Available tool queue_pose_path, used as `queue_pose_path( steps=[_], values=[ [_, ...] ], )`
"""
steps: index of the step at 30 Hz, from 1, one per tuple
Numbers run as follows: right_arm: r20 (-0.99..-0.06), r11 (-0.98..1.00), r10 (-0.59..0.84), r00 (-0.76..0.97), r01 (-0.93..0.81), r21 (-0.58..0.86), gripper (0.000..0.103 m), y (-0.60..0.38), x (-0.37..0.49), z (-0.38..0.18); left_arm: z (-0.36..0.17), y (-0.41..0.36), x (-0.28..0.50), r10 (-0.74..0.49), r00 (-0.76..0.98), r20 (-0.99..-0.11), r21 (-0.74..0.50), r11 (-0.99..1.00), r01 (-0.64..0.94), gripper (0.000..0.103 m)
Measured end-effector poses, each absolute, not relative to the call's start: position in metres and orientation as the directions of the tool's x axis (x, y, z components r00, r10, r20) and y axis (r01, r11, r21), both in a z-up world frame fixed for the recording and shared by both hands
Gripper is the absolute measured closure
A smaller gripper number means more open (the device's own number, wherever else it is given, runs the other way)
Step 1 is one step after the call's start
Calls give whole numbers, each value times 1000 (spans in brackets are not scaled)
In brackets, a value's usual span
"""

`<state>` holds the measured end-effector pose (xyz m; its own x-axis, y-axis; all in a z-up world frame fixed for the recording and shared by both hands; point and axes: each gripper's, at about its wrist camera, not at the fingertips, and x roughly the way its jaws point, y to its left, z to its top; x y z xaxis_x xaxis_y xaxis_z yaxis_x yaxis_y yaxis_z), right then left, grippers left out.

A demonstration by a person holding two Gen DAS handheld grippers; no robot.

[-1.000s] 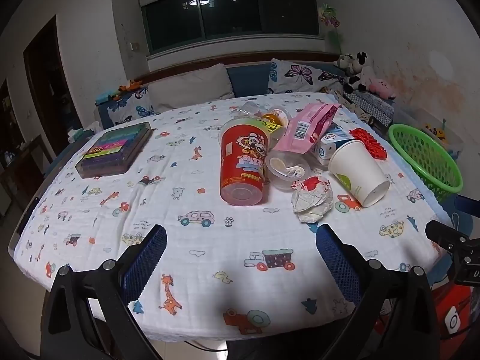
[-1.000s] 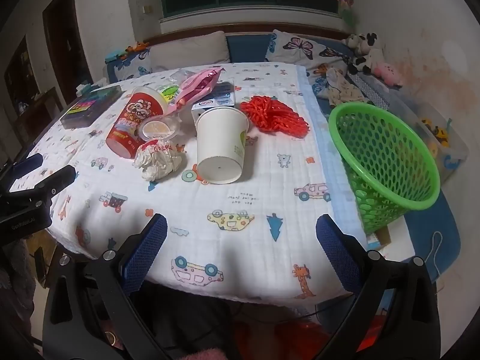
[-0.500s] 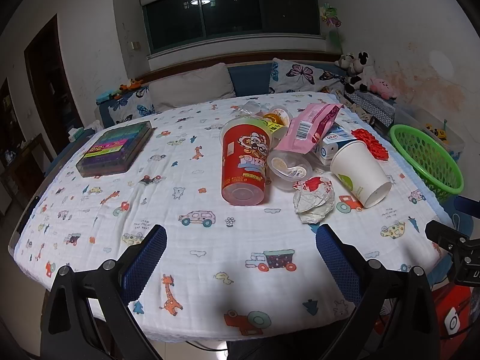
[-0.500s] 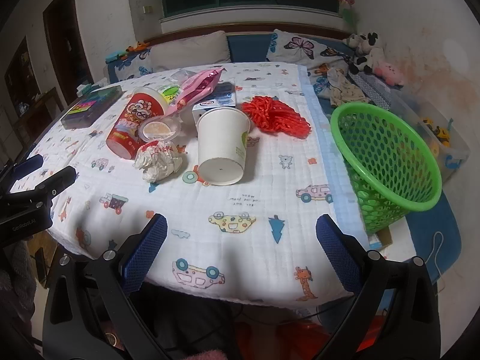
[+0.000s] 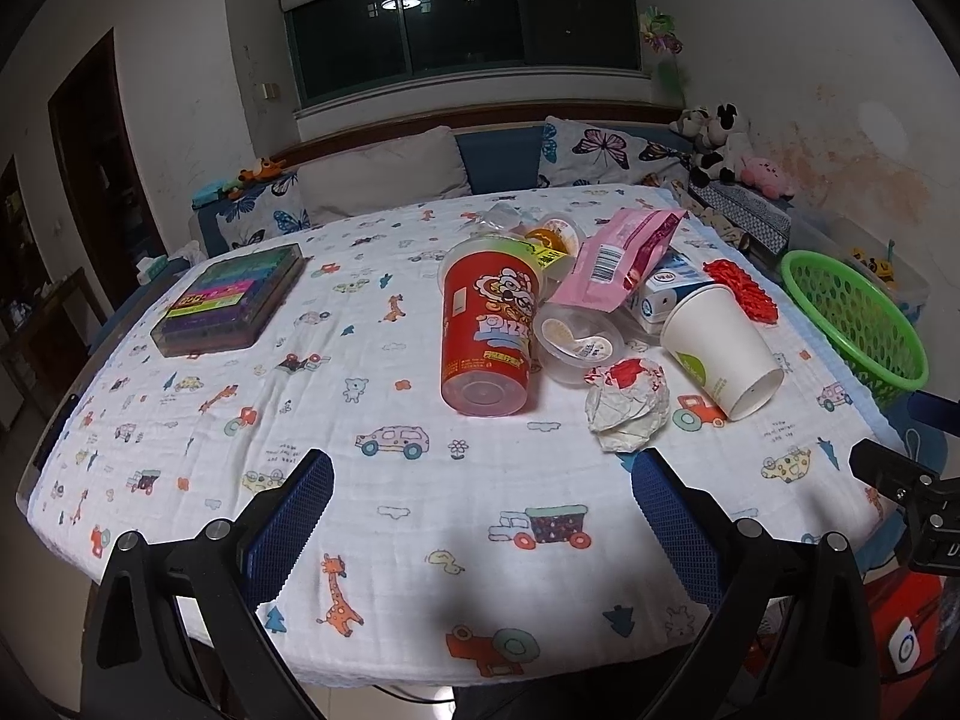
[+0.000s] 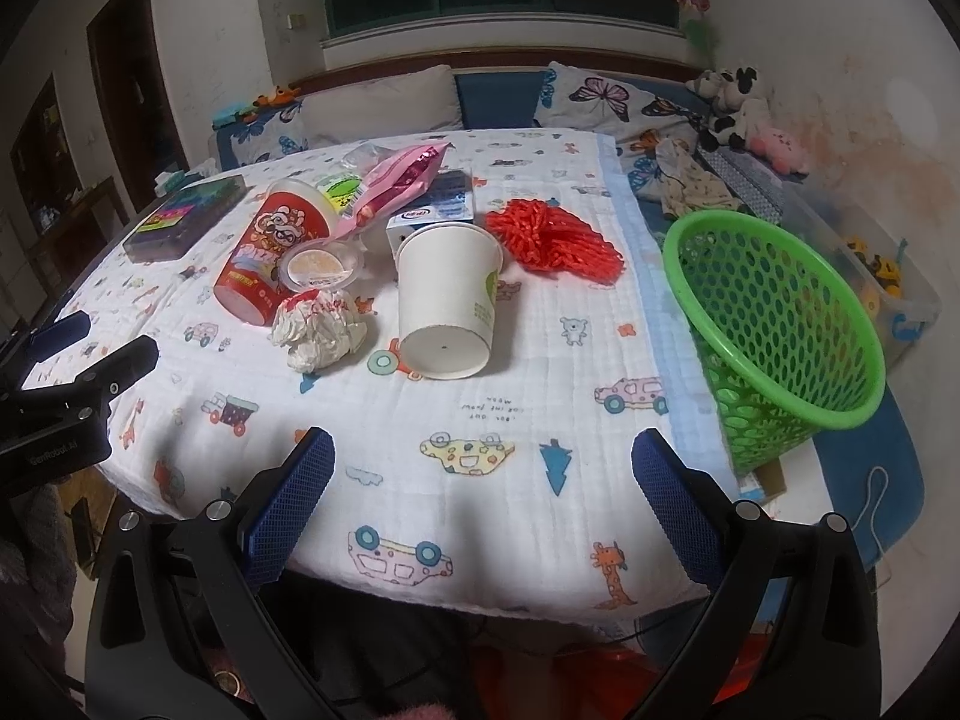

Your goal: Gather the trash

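Trash lies in a heap on the cartoon-print tablecloth [image 5: 360, 480]: a red snack tub [image 5: 487, 336] on its side, a clear lidded cup [image 5: 577, 341], crumpled paper [image 5: 627, 411], a tipped white paper cup [image 5: 720, 348], a pink pouch [image 5: 618, 255], a milk carton [image 5: 666, 294] and red netting [image 6: 555, 240]. A green mesh basket [image 6: 774, 324] stands at the table's right edge. My left gripper [image 5: 480, 516] is open and empty above the near cloth, short of the tub. My right gripper [image 6: 480, 498] is open and empty in front of the white paper cup [image 6: 447, 300].
A box of coloured pens [image 5: 231, 300] lies at the far left of the table. Cushions and plush toys [image 5: 717, 141] line the bench behind. A clear bin of toys [image 6: 882, 276] sits beyond the basket. The left gripper's body [image 6: 66, 402] shows at the right wrist view's left edge.
Both grippers have crept slightly forward toward the trash; the heap looks a little nearer. Nothing on the table has moved and both stay open.
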<state>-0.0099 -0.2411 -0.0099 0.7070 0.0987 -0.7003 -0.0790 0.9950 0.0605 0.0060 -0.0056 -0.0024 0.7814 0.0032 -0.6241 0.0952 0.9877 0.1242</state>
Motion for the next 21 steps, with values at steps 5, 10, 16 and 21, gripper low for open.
queue_pose_path(
  steps=[5,10,16,21],
  values=[
    [-698,994,105,708,-83,65,5,-240,-7,-10,-2,-4,7,6,779,-627,123,988,91,6],
    [-692,994,111,714,-85,71,5,-239,-4,-9,-1,-1,8,14,781,-624,124,989,81,6],
    [-689,993,119,715,-92,75,5,-239,-2,-10,0,3,9,25,777,-628,120,991,65,6],
    [-687,991,134,714,-115,73,5,-234,-1,-11,2,5,9,41,773,-634,117,992,44,6]
  ],
)
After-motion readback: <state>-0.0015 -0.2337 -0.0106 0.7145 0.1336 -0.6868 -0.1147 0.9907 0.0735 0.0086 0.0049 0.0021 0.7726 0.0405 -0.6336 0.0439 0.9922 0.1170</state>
